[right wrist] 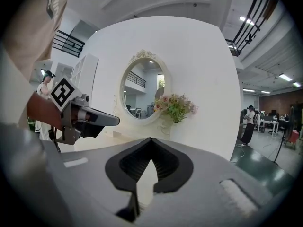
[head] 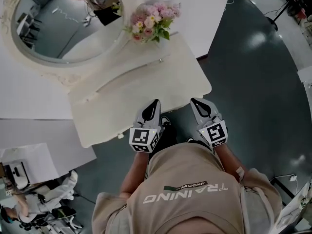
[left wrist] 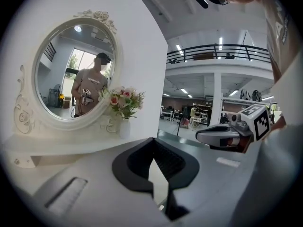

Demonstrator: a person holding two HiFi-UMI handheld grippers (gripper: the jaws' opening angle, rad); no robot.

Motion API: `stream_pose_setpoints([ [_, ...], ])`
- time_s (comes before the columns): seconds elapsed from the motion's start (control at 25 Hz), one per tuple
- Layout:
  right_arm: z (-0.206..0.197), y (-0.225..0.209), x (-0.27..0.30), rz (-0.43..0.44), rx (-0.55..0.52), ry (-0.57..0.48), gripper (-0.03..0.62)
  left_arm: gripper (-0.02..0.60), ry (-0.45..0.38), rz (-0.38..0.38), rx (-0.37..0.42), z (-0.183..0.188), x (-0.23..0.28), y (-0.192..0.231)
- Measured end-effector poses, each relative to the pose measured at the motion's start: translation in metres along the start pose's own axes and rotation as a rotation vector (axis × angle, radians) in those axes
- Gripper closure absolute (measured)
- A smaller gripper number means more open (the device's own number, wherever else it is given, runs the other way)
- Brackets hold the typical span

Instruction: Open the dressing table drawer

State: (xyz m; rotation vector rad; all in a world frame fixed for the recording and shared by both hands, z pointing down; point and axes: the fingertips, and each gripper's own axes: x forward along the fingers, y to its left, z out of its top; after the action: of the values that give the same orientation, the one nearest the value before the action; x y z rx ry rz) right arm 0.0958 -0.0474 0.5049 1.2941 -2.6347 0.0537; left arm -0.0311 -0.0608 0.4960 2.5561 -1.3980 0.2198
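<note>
Our left tongs [left wrist: 152, 141] are clenched, the dark jaws meeting at the tip with nothing caught between them. Our right tongs [right wrist: 150, 140] are clenched the same way and also empty. We hold the two side by side, close together but apart, in front of our chest, both pointing at the table [head: 146, 94]. Each pair shows from the side in the other's view, marker cube at the rear.

From the head view the left tongs' tip [head: 155, 105] lies over the table's near edge, and the right tongs' tip [head: 196, 103] sits just off that edge near the right front corner. Neither pair touches the table.

The drawer front sits below that near edge, and we cannot make it out from above. A small knob [head: 120, 136] juts out at the edge, left of the left tongs.

Further back on the white top a raised shelf runs across. On it stands a vase of pink flowers [head: 152, 21], just right of an oval mirror [head: 63, 26] with a carved white frame. The dark grey floor [head: 253, 96] spreads to our right.
</note>
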Motion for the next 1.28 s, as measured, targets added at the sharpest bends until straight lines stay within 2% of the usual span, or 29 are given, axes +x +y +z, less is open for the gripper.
stream_pose_setpoints([
  [0.32,0.025,-0.021,0.065,-0.016,-0.027,0.002,0.592,0.563,-0.056,-0.007,0.009,0.038,0.037,0.058],
  [0.84,0.034,-0.036,0.141,-0.055,-0.041,0.046,0.592,0.563,-0.075,-0.006,0.013,0.051,0.066,0.127],
  [1.28,0.035,-0.050,0.163,-0.016,-0.053,0.051,0.592,0.563,-0.047,0.062,-0.011,0.052,0.077,0.140],
])
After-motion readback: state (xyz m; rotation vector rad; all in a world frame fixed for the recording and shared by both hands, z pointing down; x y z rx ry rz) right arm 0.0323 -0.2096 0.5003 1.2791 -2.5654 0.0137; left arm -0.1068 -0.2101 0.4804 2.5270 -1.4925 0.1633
